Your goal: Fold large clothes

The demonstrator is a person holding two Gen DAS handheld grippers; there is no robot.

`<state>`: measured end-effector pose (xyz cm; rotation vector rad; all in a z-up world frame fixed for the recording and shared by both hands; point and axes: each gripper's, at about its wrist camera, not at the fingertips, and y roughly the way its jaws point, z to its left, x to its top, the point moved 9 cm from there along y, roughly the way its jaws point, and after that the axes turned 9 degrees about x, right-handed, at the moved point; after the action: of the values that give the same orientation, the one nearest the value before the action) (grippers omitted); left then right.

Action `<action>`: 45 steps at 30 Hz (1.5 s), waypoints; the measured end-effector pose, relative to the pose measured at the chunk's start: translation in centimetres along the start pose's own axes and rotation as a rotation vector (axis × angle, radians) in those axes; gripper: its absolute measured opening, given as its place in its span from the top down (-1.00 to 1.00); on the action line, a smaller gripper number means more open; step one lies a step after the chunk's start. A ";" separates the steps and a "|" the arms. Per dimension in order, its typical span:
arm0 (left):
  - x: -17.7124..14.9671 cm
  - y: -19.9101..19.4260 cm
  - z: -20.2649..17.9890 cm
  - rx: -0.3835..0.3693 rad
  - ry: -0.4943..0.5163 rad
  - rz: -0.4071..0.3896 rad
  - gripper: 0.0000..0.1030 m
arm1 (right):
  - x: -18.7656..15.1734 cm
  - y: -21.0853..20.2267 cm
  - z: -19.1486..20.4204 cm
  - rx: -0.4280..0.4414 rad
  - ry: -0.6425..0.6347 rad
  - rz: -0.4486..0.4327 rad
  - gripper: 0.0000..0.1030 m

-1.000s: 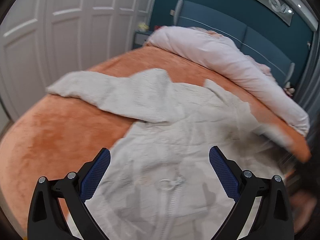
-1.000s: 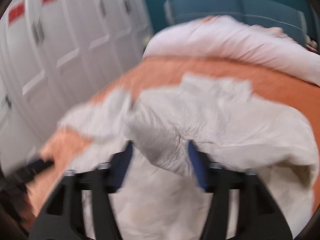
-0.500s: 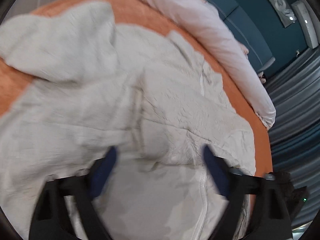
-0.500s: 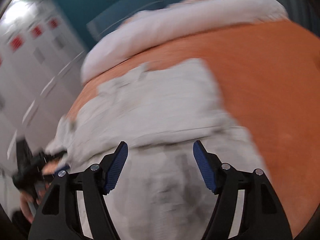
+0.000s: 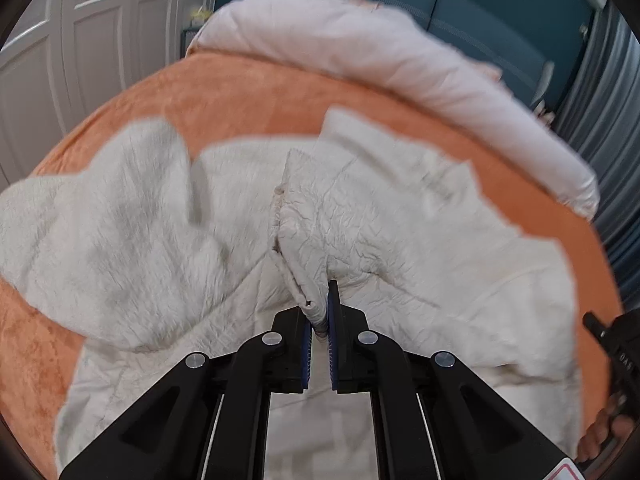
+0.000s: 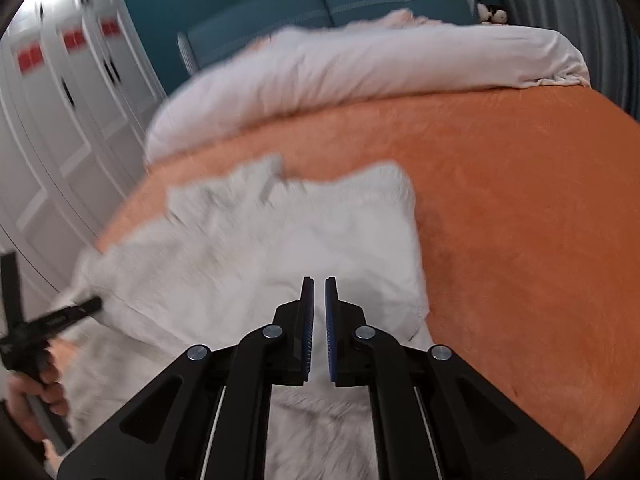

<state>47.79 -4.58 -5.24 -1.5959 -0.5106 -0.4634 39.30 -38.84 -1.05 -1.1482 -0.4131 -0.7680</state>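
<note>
While my left gripper (image 5: pixel 319 316) is now pinching a ridge of the cream fleece garment (image 5: pixel 384 216), its jaws are clenched where a second ago they were standing wide over the loose fabric. My right gripper (image 6: pixel 319 300) has closed too, having been spread half a second back; in its own view the blue pads are nearly together with only a thin gap showing, and I cannot tell whether any cloth is caught there. The garment is lying spread across the orange bedspread (image 5: pixel 240 92), with its fluffy lining turned up toward nine o'clock and the crinkled outer face running toward two o'clock, short of the pale duvet (image 5: pixel 400 60) bunched at twelve. To me that means the grasp for the next fold is made, at least on the left side. Both my hands are angling the tools steeply down at the bed; the left tool (image 6: pixel 56 316) is showing at nine o'clock of the right view.
</note>
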 end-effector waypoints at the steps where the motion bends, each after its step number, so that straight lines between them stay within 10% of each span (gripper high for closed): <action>1: -0.6 1.1 -0.1 0.012 0.001 0.018 0.87 | -1.0 1.5 -0.9 -0.048 -0.009 0.047 0.93; 21: -4.1 3.5 1.7 -0.051 -0.078 -0.039 0.67 | -3.3 5.4 -2.9 -0.168 -0.056 0.094 1.00; 25: -4.2 -0.9 5.2 -0.127 -0.185 -0.014 0.09 | -2.3 1.8 0.5 -0.262 -0.108 0.077 0.89; 28: -3.8 -4.9 11.5 -0.085 -0.244 -0.083 -0.33 | -2.8 -0.4 6.3 -0.158 -0.121 0.034 0.87; 34: -1.9 -7.0 28.2 0.090 -0.472 -0.111 -0.38 | -8.4 1.8 15.2 -0.044 -0.283 0.070 0.72; 39: -2.2 -4.9 41.1 0.124 -0.777 -0.049 -0.38 | -11.3 4.2 15.2 -0.058 -0.308 0.092 0.44; 45: -2.6 -2.5 45.6 0.068 -0.958 -0.052 -0.33 | -11.7 5.1 14.8 -0.051 -0.298 0.086 0.41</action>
<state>44.07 40.92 -8.49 -1.6758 -1.2659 0.3254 36.31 -20.30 -6.43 -1.3254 -0.5905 -0.5362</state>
